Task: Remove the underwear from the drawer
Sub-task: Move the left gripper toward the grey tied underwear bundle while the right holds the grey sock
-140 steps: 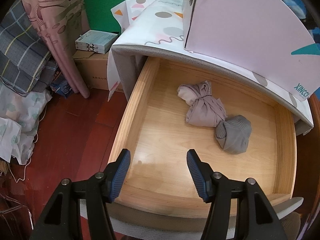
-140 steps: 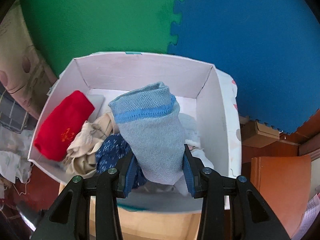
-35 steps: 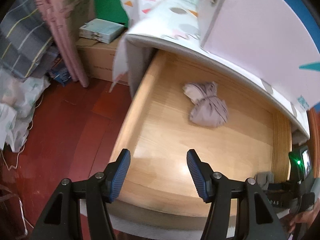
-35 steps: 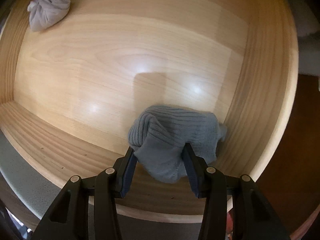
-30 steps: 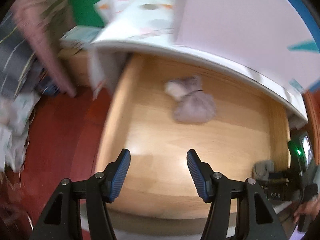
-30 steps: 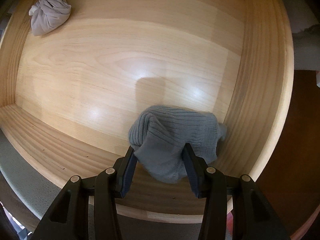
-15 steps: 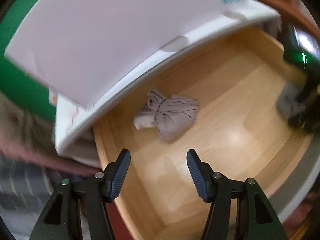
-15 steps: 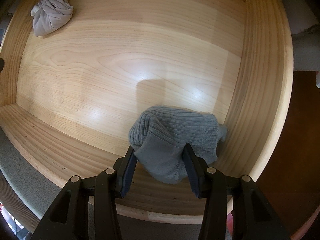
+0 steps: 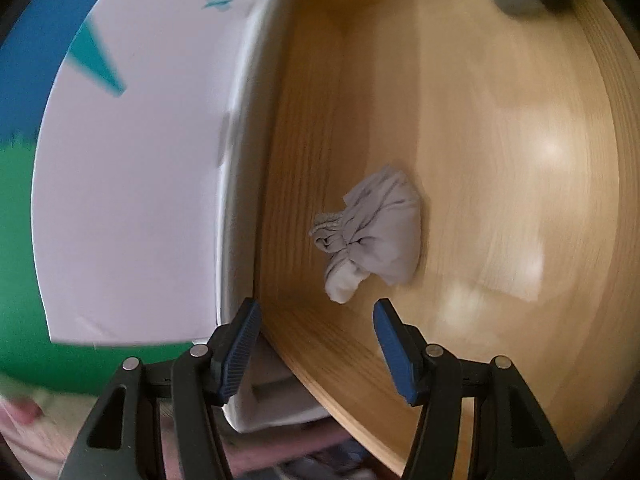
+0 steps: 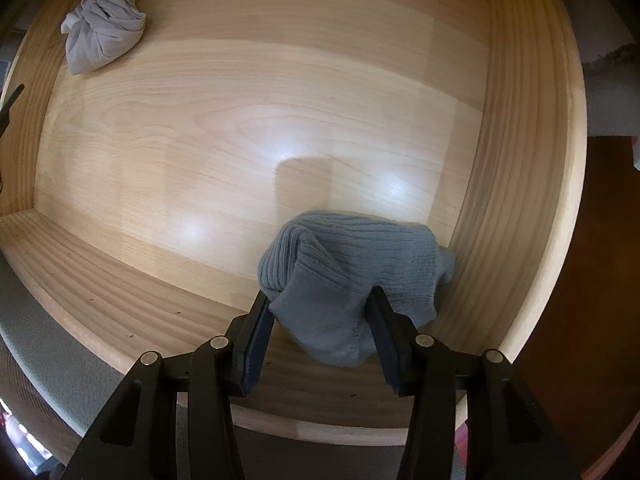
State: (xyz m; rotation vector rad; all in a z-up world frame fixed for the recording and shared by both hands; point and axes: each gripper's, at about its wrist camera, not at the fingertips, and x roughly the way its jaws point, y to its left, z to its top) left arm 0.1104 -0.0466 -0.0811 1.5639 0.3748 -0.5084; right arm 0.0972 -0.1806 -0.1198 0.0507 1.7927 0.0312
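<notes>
Right wrist: right tongs [image 10: 320,320] steeply downward, pinching grey-blue underwear [image 10: 352,276]; left tongs [image 9: 316,344] spread, empty, over drawer [image 9: 460,120].

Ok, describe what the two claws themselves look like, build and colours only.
Both look alike. The left claw has two black plastic arms with triangular cut-outs and silver rivet heads, each ending in a dark blue finger with a finely ribbed pad. The right claw has the same black frame, cut-outs and silver rivets, and its pads look darker blue in this light. No cables, markings, hands or sleeves show.
</notes>
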